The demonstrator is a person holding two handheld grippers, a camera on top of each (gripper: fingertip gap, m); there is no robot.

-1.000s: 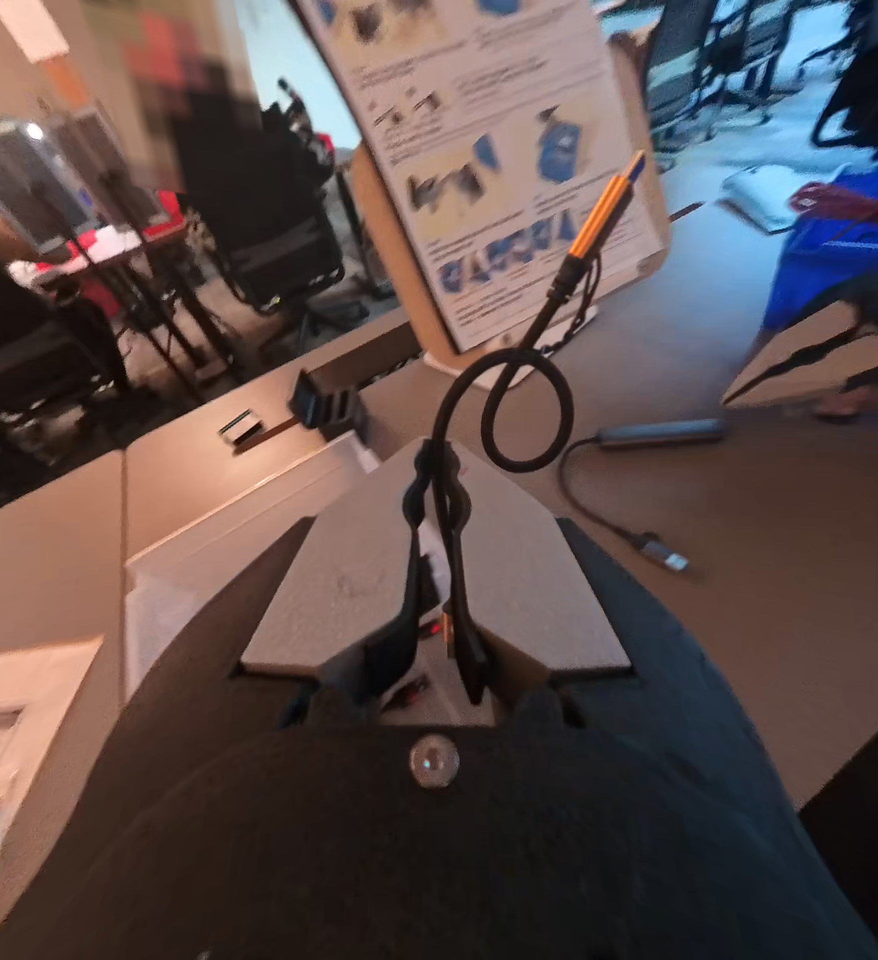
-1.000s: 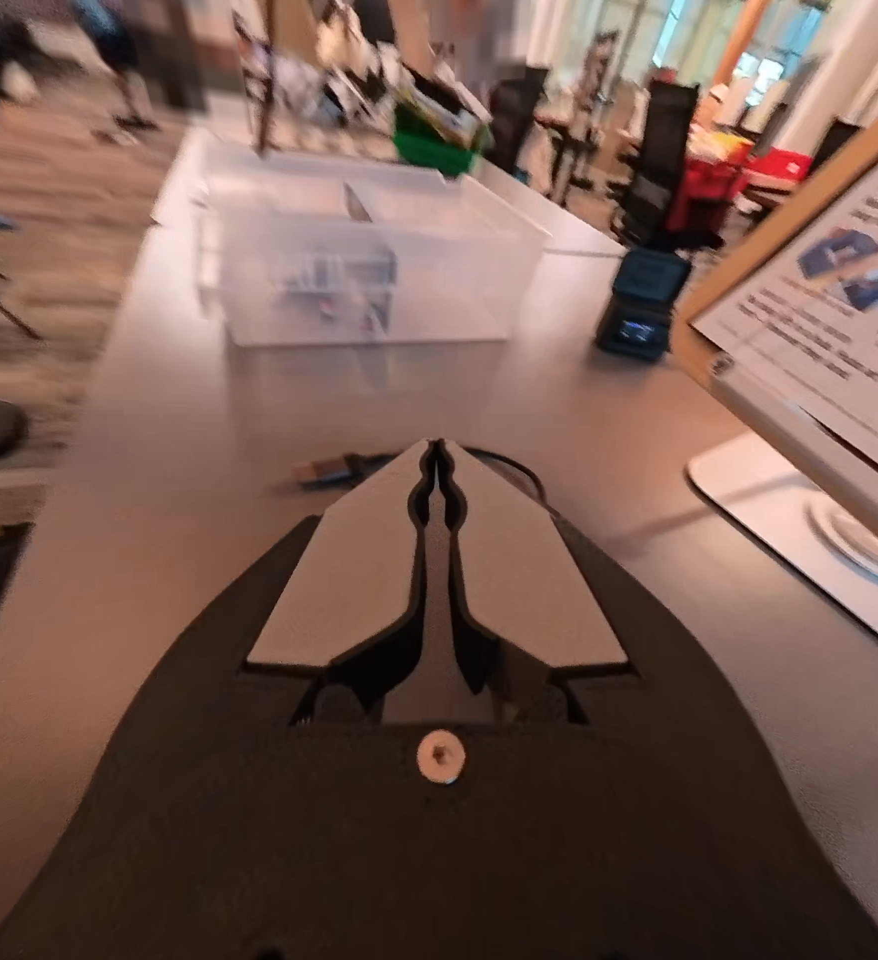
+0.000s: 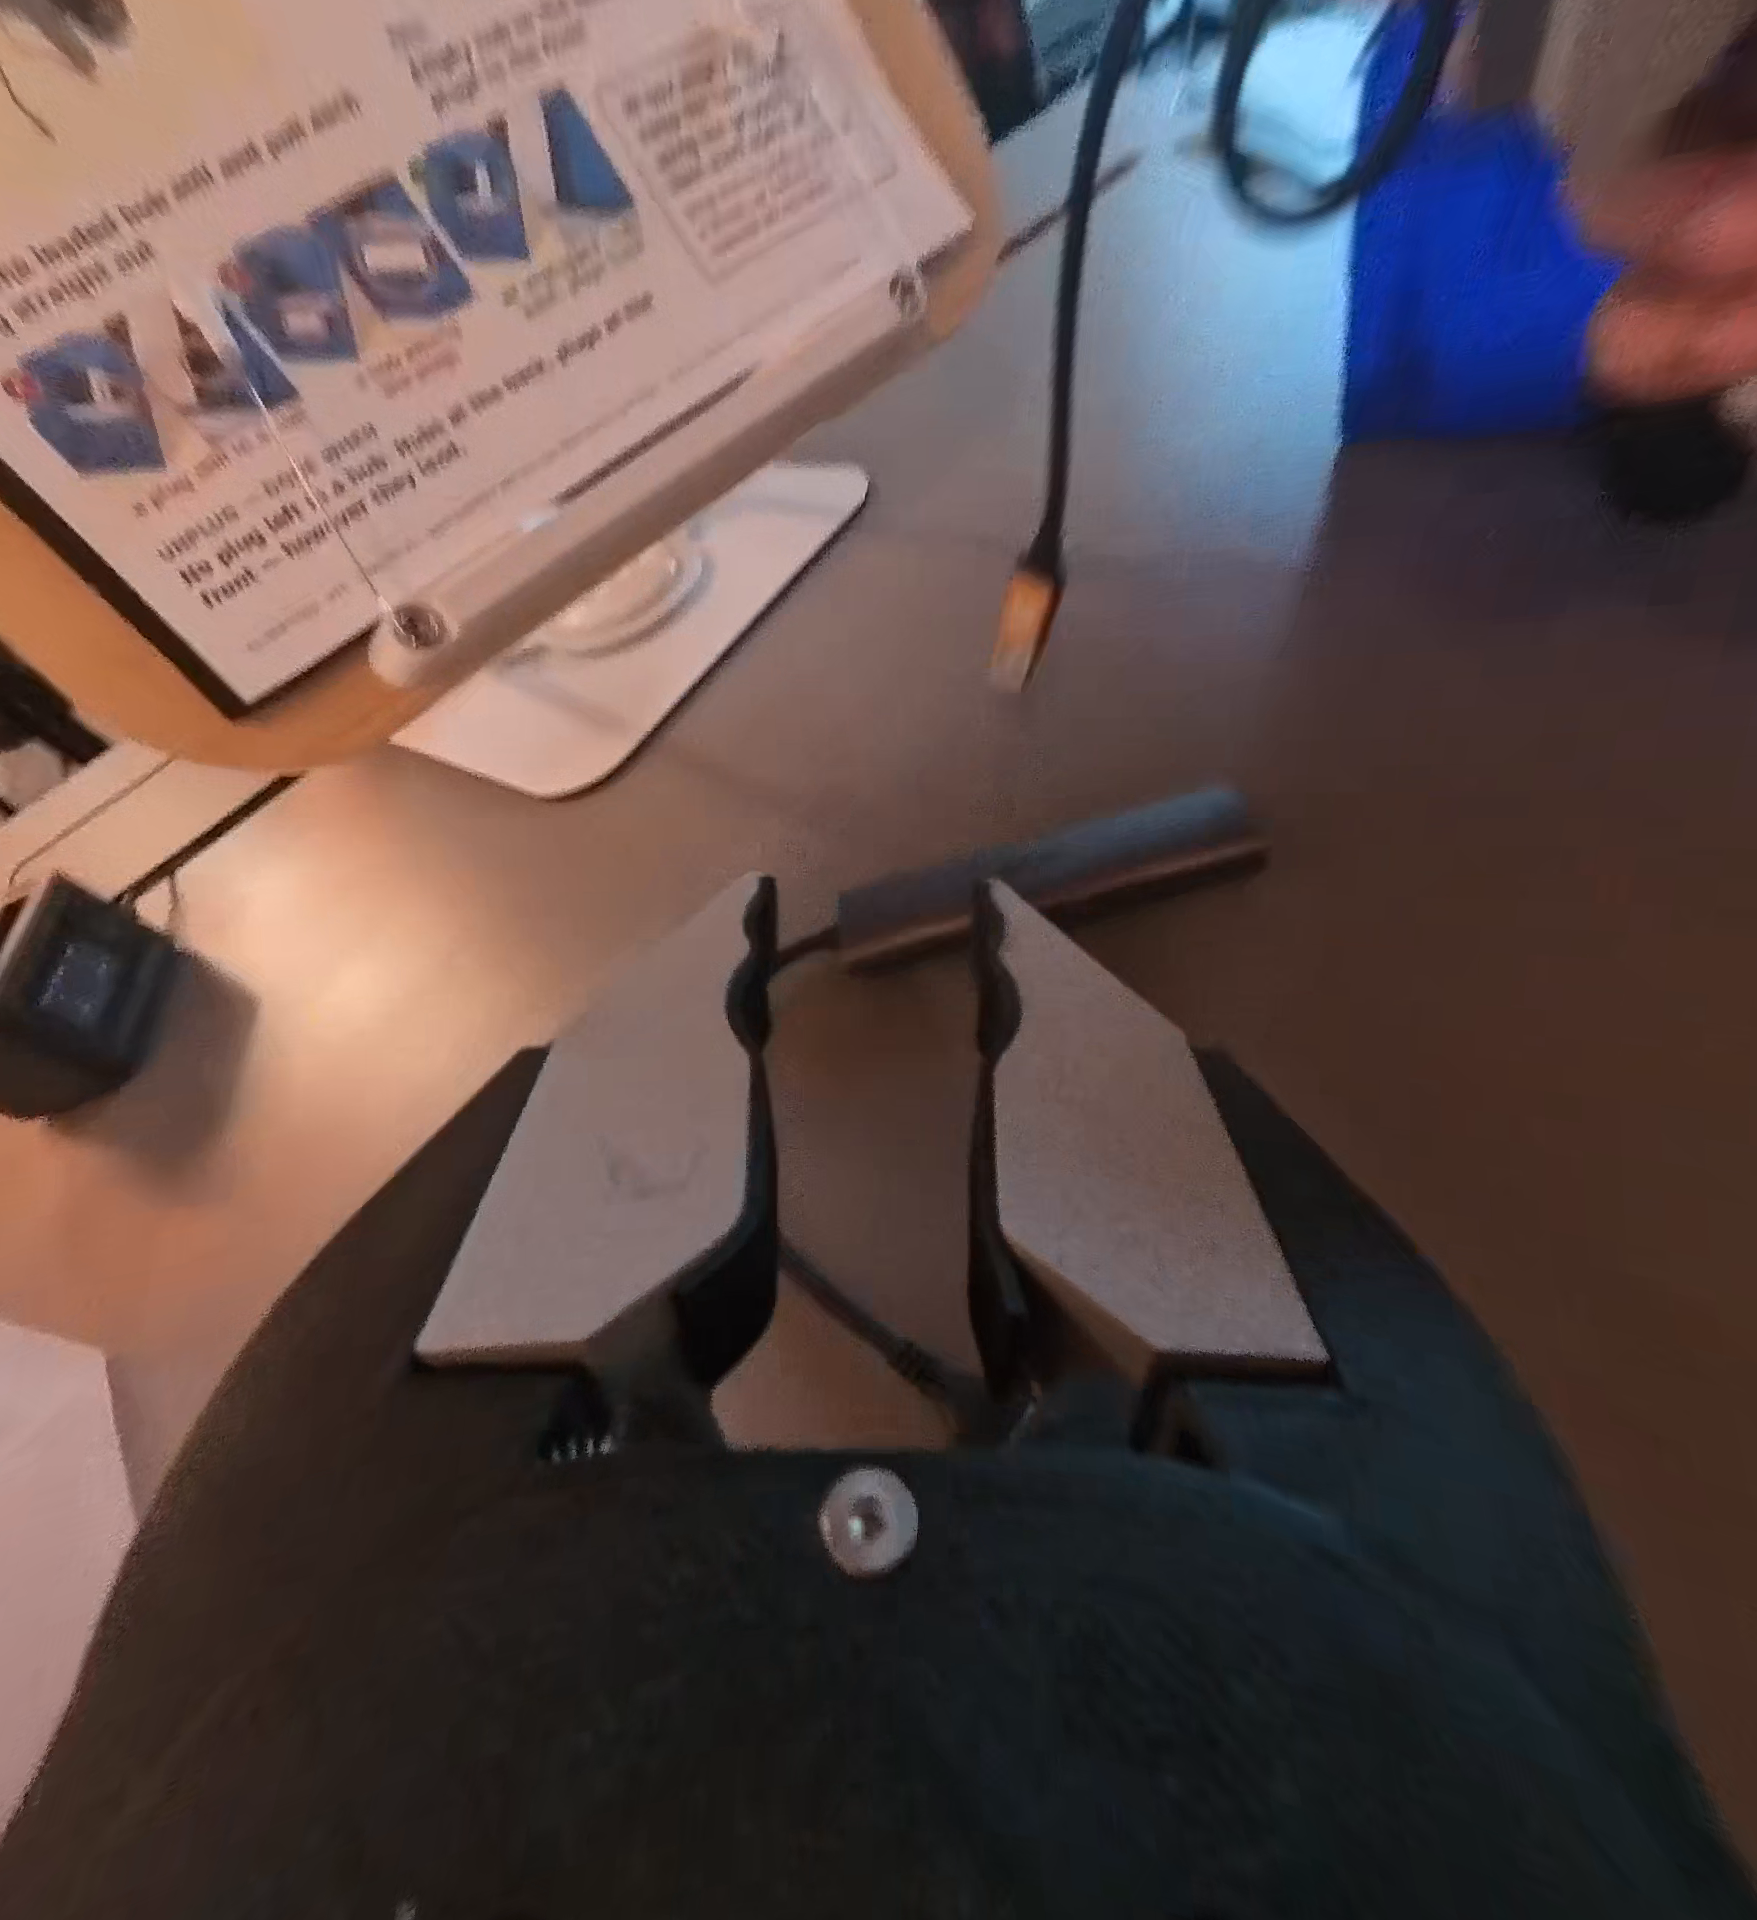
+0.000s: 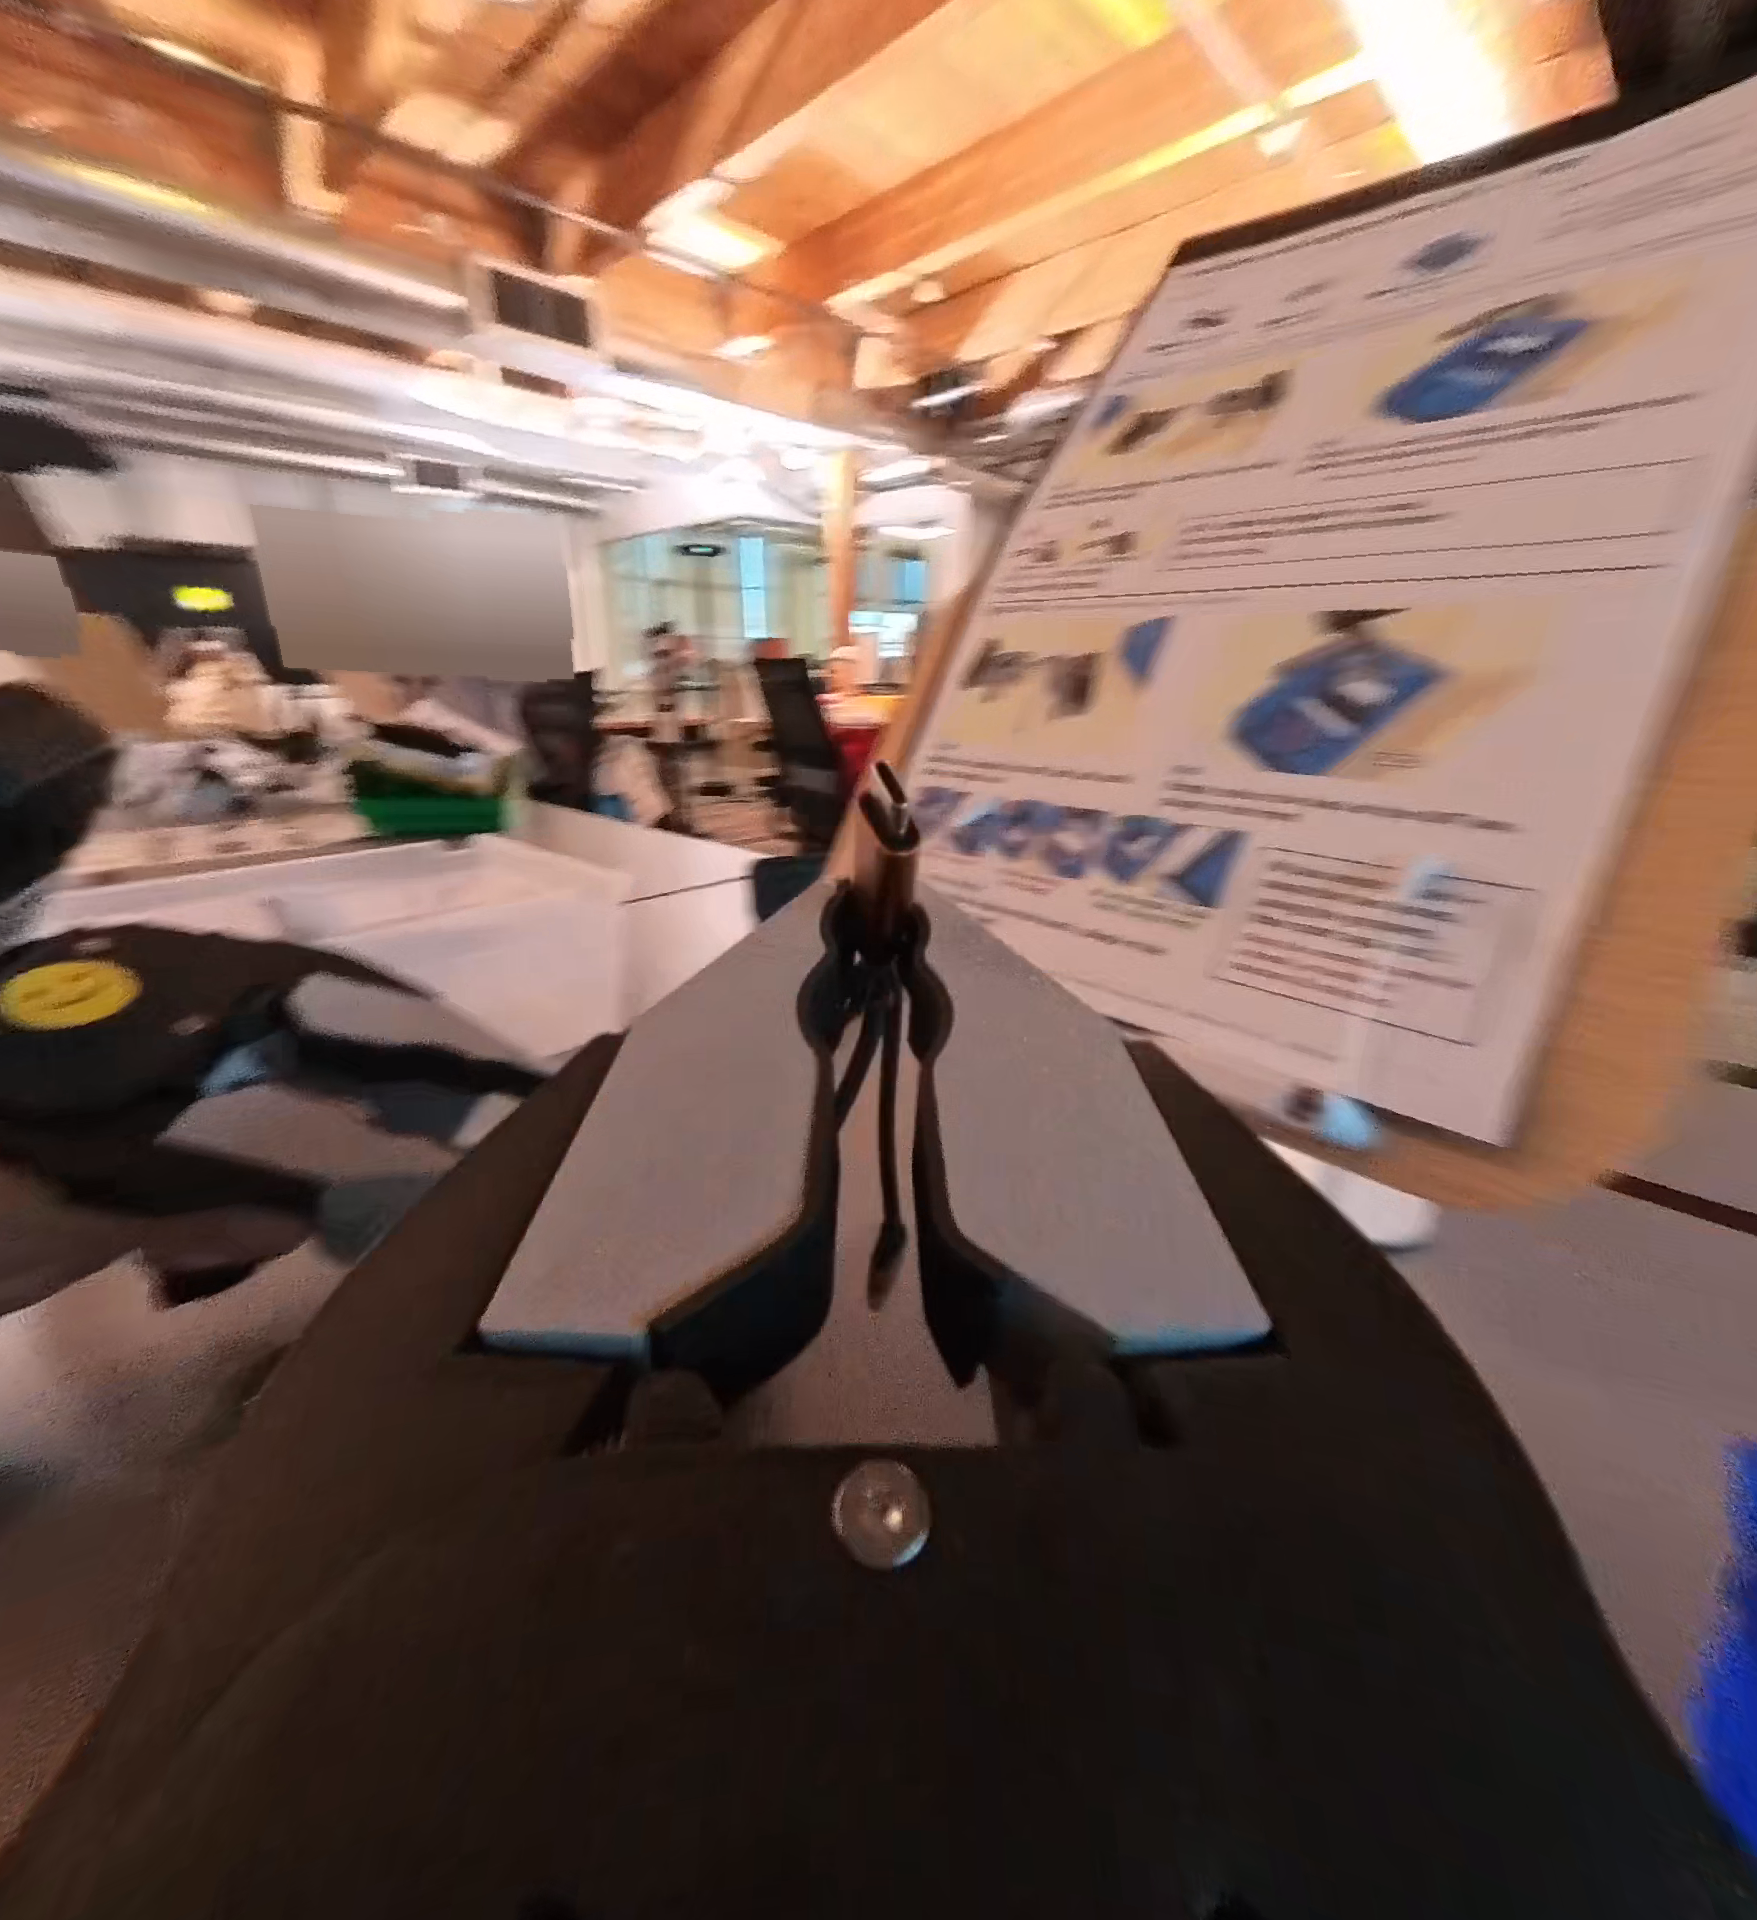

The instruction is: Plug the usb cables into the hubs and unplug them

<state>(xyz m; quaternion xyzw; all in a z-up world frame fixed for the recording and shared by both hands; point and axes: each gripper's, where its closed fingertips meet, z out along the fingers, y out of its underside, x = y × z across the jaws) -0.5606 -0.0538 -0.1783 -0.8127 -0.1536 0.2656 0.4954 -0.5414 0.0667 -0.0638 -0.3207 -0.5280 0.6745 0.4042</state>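
1. Black box-shaped device [image 3: 63, 997], far left on the table [image 3: 1476, 1039]. Not part of the task.
2. Instruction board [image 3: 500, 260] on a white stand, behind and left of the work area.
3. Left gripper [image 3: 874, 914]. Fingers spread wide with nothing between them. A second ago they were pinched on a looped black cable; they have let it go. It hangs low over the table, its tips just short of the hub.
4. Grey USB hub [image 3: 1092, 842], lying flat on the table just beyond the left fingertips. Its own thin lead [image 3: 853, 1320] runs back under the gap between the fingers. No plug is seated in it that I can see.
5. USB cable [image 3: 1066, 312], black, hanging from above right. Its orange USB-A plug [image 3: 1028, 613] dangles free above the table, near the hub but apart from it.
6. Right gripper [image 4: 876, 914]. Fingers pressed together on cable strands, with a USB-C plug [image 4: 889, 831] poking out past the tips. A second ago this gripper was closed on nothing, low by the table; it is now raised.
7. Blue object [image 3: 1456, 281] and a person's blurred hand [image 3: 1705, 270], far right.
8. Reading: the cable appears to have passed from left to right. That probably frees the left gripper to steady the hub for plugging in.
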